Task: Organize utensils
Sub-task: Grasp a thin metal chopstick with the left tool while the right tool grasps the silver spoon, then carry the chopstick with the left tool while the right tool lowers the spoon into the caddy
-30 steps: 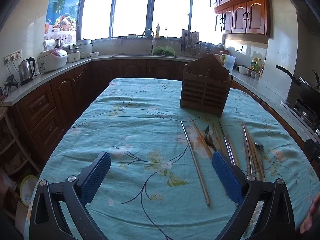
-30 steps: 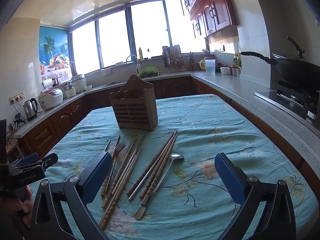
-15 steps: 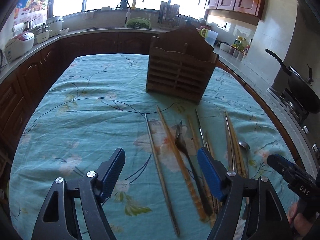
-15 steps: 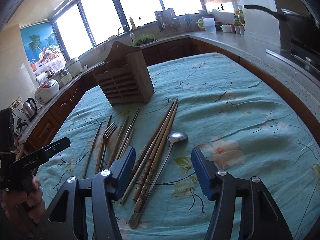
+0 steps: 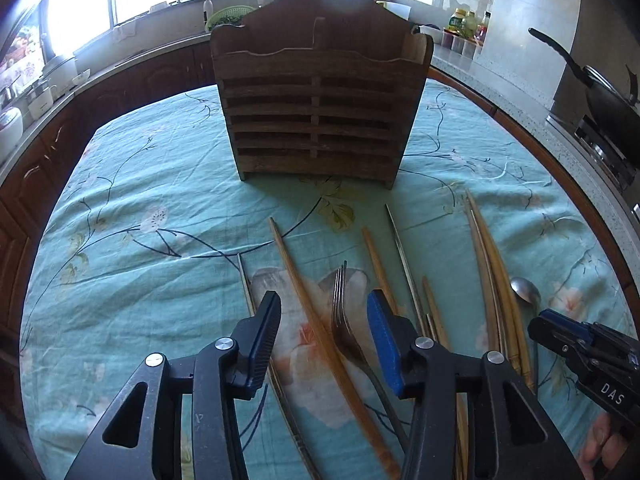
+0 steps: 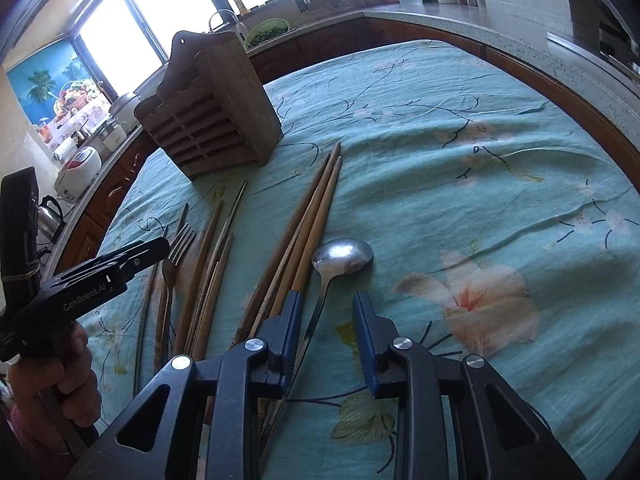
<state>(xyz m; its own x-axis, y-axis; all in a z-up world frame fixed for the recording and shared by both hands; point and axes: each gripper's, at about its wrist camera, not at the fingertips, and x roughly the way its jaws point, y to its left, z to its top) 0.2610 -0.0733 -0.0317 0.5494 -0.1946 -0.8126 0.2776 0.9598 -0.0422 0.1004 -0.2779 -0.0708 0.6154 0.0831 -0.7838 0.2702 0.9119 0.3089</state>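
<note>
Two compartments of the wooden holder [image 5: 316, 108] show nothing inside.

A matt, slatted wooden holder [image 5: 320, 120] stands on creased floral cloth [image 5: 160, 208], where smooth wooden chopsticks [image 6: 316, 216] lie beside a shiny metal spoon [image 6: 342, 256] and fork [image 5: 342, 320].

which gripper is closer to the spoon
Right. The right gripper sits over the spoon, its handle between the closing fingers, not yet pinched. The left gripper is off to the side, around the fork.
</note>
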